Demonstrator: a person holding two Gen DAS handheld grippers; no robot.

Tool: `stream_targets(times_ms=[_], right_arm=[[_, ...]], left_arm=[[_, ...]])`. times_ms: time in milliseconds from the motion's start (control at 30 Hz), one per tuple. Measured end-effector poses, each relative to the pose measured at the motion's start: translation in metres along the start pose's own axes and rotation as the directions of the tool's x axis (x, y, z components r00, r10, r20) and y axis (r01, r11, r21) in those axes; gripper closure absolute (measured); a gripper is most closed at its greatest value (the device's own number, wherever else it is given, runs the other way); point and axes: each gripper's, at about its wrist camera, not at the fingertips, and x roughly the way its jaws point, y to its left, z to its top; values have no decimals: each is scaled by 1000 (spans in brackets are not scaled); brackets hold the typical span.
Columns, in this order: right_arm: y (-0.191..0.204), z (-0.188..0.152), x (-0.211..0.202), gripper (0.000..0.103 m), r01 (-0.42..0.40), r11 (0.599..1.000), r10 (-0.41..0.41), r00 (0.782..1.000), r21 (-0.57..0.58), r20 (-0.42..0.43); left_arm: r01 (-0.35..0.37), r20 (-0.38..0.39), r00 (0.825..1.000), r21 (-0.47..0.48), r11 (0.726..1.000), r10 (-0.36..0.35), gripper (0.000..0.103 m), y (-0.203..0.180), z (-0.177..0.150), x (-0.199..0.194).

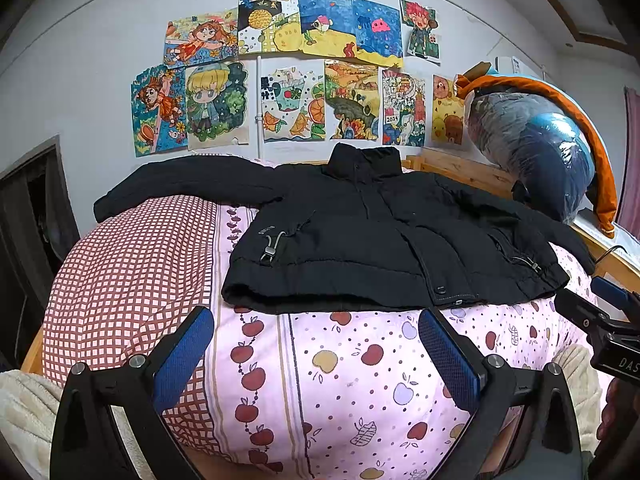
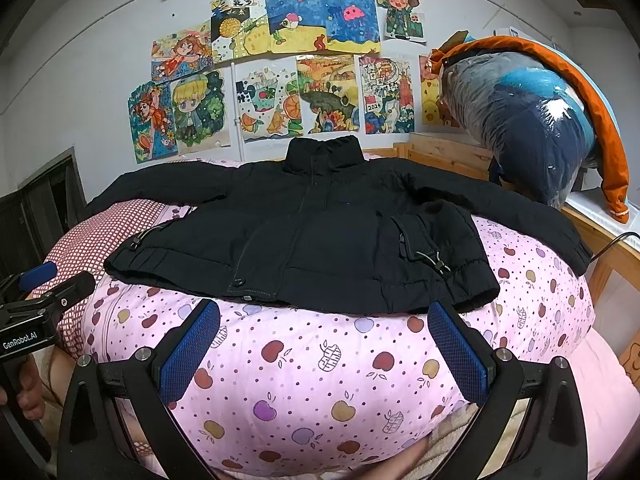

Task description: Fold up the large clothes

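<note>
A black padded jacket (image 1: 360,232) lies flat and face up on the bed, collar toward the wall, both sleeves spread out sideways; the right wrist view shows the same jacket (image 2: 312,236). My left gripper (image 1: 316,360) hovers open just short of the jacket's hem, blue pads wide apart, nothing between them. My right gripper (image 2: 324,356) is likewise open and empty, a little below the hem. Each gripper appears at the edge of the other's view: the right gripper (image 1: 604,316) on the right, the left gripper (image 2: 40,292) on the left.
The pink apple-print quilt (image 1: 340,380) covers the bed, with a red checked blanket (image 1: 128,272) on its left. A wooden bed rail (image 1: 460,168) and a plastic-wrapped bundle (image 1: 540,152) under an orange garment stand at the back right. Drawings (image 1: 288,68) cover the wall.
</note>
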Motion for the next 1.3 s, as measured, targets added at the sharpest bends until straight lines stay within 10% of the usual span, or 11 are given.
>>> stream_targets(times_ms=[1300], right_arm=[[-12,-15,29,1,43,999,-42,993,6,-107]], left_arm=[[-28,-75,997,18,999,29,0,-7,0,18]])
